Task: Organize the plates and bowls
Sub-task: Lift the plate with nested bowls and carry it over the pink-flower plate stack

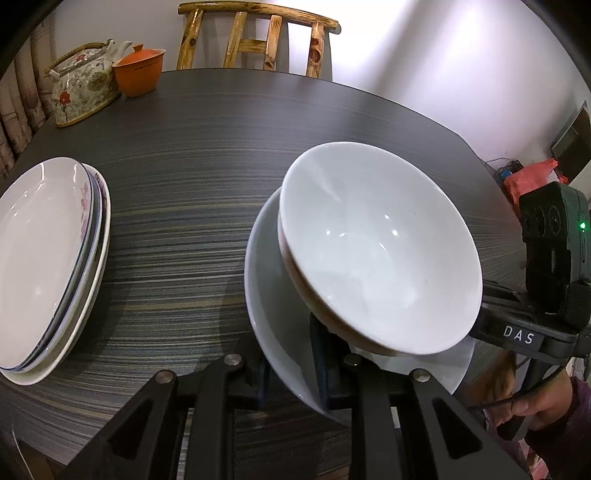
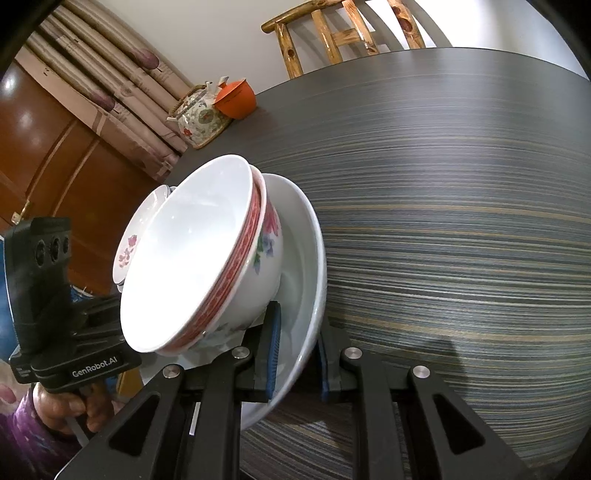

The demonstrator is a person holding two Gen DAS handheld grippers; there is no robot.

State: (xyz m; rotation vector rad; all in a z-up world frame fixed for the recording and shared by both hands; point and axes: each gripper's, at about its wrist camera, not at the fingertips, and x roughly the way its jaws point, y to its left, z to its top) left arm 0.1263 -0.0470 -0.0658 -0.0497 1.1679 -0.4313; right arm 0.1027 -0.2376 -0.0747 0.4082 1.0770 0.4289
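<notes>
A wide white bowl point(image 1: 266, 277) point(image 2: 306, 258) holds a nested pair of smaller bowls, and I hold its rim from two sides. The top one is plain white inside point(image 1: 376, 243) point(image 2: 184, 251); the one under it has a red band and flowers point(image 2: 266, 236). My left gripper point(image 1: 293, 365) is shut on the wide bowl's near rim. My right gripper point(image 2: 298, 354) is shut on its rim too, one blue pad point(image 2: 273, 347) inside and one outside. The right gripper's body point(image 1: 517, 332) shows at the bowl's right edge. A stack of plates point(image 1: 48, 258) point(image 2: 133, 240) lies to the left.
The dark striped table point(image 1: 184, 166) point(image 2: 461, 221) carries a flowered teapot point(image 1: 81, 88) point(image 2: 199, 118) and an orange lidded cup point(image 1: 138, 70) point(image 2: 236, 98) at its far left. A wooden chair point(image 1: 255, 40) point(image 2: 343, 33) stands behind. A hand point(image 2: 62, 406) holds the left gripper's handle.
</notes>
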